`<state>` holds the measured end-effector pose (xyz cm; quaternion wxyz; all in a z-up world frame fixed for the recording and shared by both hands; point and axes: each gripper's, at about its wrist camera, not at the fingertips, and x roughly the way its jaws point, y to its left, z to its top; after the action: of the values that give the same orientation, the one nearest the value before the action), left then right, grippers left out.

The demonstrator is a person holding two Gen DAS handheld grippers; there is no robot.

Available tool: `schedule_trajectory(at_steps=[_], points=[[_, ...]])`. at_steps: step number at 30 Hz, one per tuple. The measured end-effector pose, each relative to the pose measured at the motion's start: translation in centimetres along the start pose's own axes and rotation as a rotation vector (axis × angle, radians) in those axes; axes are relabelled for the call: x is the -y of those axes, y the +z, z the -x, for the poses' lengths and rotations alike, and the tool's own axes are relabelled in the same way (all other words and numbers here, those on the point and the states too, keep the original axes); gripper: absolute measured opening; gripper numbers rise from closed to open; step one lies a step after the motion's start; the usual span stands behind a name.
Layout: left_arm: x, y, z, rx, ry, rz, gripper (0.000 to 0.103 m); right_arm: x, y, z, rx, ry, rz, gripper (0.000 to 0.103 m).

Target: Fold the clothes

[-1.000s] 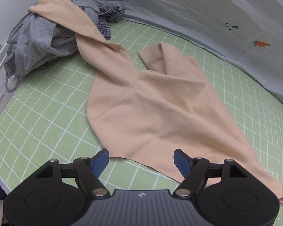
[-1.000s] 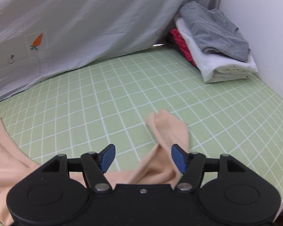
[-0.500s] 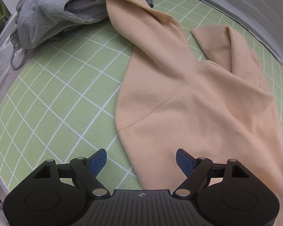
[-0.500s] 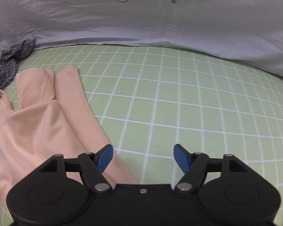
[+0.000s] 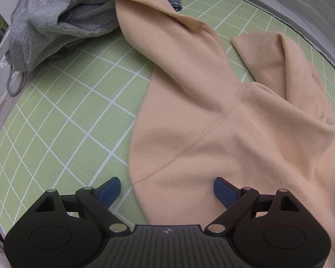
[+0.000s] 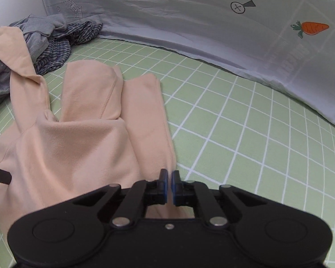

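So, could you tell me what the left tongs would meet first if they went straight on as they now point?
Most likely the peach garment: it already lies between the open left tongs. Depth is uncertain.

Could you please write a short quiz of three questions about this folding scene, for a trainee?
1. True or false: the right tool is shut on the edge of the peach fleece garment.
2. Multiple choice: the left tool is (A) shut on the grey garment, (B) open over the peach fleece garment's side edge, (C) out of view.
3. Fill in: the pile behind the peach garment holds a grey garment and a ____ blue-grey one.

Key: 1 true; 2 B; 3 checked. One sleeve of the peach garment lies draped up over that pile, on the green grid mat.
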<state>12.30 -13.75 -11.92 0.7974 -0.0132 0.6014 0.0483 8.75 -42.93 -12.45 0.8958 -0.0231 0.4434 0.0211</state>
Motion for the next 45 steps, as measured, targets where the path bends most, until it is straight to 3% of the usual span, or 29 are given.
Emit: schedule_trajectory(at_steps=[3, 8, 11, 15, 19, 27, 33, 41, 45], points=[[0.9, 0.7, 1.0, 0.035, -0.019, -0.011, 0.091, 1.5, -0.2, -0.1, 0.018, -0.107, 0.012, 0.003], [2.3, 0.7, 2.5, 0.077, -0.05, -0.047, 0.091, 9.2, -2.1, 1.0, -0.015, -0.329, -0.071, 0.003], [2.5, 0.1, 3.4, 0.088, -0.071, -0.062, 0.091, 14.3, -4.9, 3.1, -0.069, -0.47, -0.139, 0.003], [2.8, -1.4, 4.7, 0.106, -0.101, -0.09, 0.091, 19.2, -11.3, 7.8, -0.17, -0.649, -0.249, 0.003], [2.8, -3.4, 5.6, 0.112, -0.138, -0.119, 0.091, 19.6, -17.1, 12.8, -0.222, -0.701, -0.373, 0.003], [0.6, -9.0, 6.3, 0.065, -0.177, -0.216, 0.091, 9.8, -21.0, 16.9, -0.206, -0.606, -0.441, 0.004], [-3.4, -9.8, 6.2, 0.051, -0.163, -0.241, 0.091, 1.2, -17.0, 14.8, -0.18, -0.434, -0.407, 0.005], [-8.5, -8.7, 5.3, 0.042, -0.132, -0.228, 0.091, -8.8, -9.6, 9.1, -0.091, -0.181, -0.398, 0.006], [-8.8, -8.6, 5.7, 0.049, -0.141, -0.217, 0.091, -10.7, -7.6, 8.2, -0.093, -0.048, -0.444, 0.008]])
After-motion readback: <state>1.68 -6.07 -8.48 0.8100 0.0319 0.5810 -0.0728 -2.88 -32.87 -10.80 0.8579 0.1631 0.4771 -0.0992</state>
